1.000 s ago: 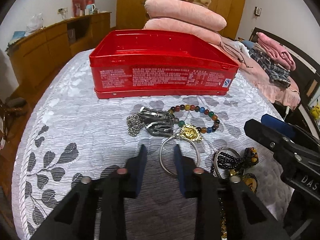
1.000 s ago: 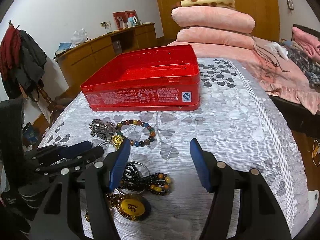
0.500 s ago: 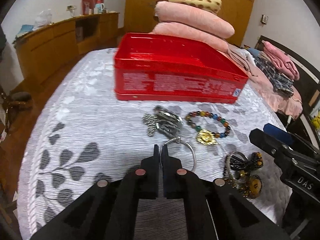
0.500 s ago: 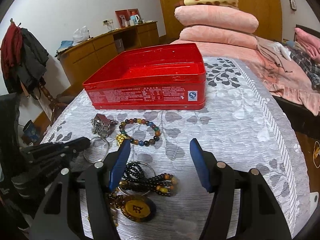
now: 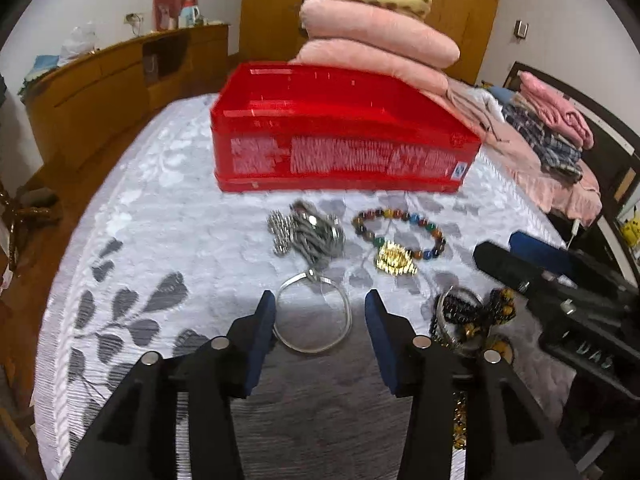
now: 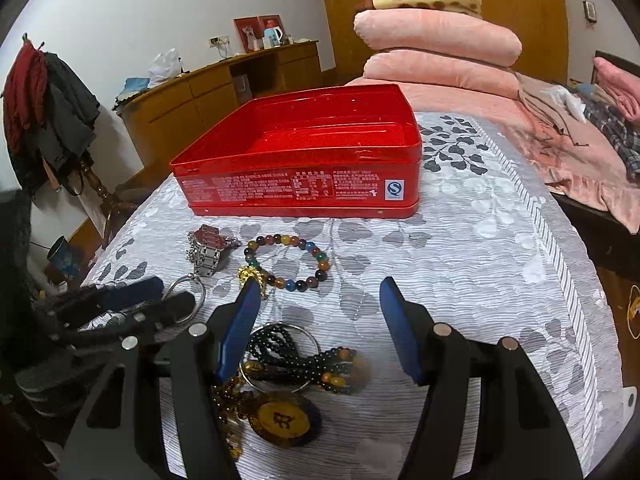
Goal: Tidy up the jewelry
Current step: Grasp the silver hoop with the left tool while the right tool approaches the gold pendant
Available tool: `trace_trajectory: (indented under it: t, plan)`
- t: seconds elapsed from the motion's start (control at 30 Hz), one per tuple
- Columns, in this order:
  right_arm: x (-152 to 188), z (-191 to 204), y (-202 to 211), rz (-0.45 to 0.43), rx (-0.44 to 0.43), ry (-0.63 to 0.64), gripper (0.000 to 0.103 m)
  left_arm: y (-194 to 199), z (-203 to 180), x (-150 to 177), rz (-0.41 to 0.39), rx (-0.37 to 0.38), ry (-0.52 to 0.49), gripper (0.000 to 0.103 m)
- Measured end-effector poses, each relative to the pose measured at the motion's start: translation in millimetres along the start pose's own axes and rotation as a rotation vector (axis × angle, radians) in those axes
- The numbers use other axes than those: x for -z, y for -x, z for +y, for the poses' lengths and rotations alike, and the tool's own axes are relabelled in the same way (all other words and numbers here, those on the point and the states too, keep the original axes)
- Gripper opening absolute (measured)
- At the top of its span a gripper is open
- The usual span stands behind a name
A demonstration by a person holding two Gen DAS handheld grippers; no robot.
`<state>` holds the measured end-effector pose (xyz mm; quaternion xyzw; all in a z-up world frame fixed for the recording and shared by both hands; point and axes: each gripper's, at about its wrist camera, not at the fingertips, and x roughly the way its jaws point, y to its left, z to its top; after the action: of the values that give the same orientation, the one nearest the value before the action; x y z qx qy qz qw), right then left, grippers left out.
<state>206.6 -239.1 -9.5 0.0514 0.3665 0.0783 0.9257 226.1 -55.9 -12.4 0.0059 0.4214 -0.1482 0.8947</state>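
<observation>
An open red tin box [image 5: 340, 136] [image 6: 304, 160] stands on the bed. In front of it lie a silver bangle [image 5: 314, 314], a silver chain watch [image 5: 308, 232] [image 6: 208, 250], a coloured bead bracelet with a gold charm [image 5: 400, 236] [image 6: 288, 258], and black beads with an amber pendant [image 6: 296, 364] [image 5: 472, 312]. My left gripper [image 5: 320, 316] is open, its fingers either side of the bangle. My right gripper [image 6: 316, 308] is open and empty above the black beads.
The bed has a grey-white leaf-pattern cover [image 6: 480, 260]. Folded pink blankets [image 5: 380, 40] are stacked behind the tin. Clothes [image 5: 552, 128] lie at the right. A wooden sideboard [image 6: 224, 88] stands along the left wall.
My left gripper shut half a second ago and has now opened wide around the bangle. The right gripper has stayed open and barely moved.
</observation>
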Motion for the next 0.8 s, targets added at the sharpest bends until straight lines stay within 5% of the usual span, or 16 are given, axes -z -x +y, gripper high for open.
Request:
trace_trajectory:
  t: [0.53, 0.8]
  plan:
    - [-2.9, 19.9, -8.7, 0.021, -0.053, 0.041, 0.06, 7.3, 19.8, -4.5, -0.059, -0.046, 0.039, 0.044]
    - [-1.7, 41.4, -36.2, 0.119, -0.103, 0.07, 0.042, 6.4, 40.8, -9.2, -0.068, -0.079, 0.068, 0.044]
